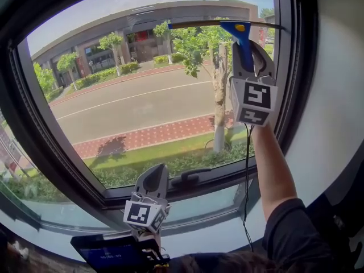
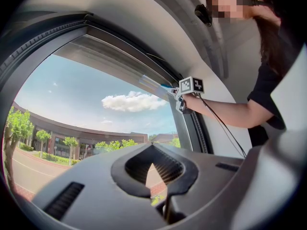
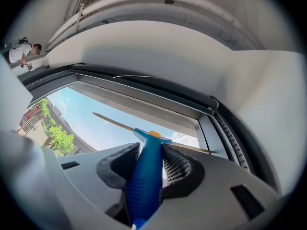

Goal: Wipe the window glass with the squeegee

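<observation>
Nearest, low by the sill: left gripper, jaws brought together on nothing, idle. Higher, at arm's reach: right gripper, clamped around the blue handle of the squeegee, blade laid along the top edge of the window glass, toward its upper right corner. Judging by that, barely begun or at the head of a pass, with nearly the whole pane below left to draw down; no streaks or wet bands to tell wiped from unwiped. Dark window frame around the pane, latch handle on its lower side, white wall to the right. Beyond the glass: lawn, road, trees, a long building under blue sky.
</observation>
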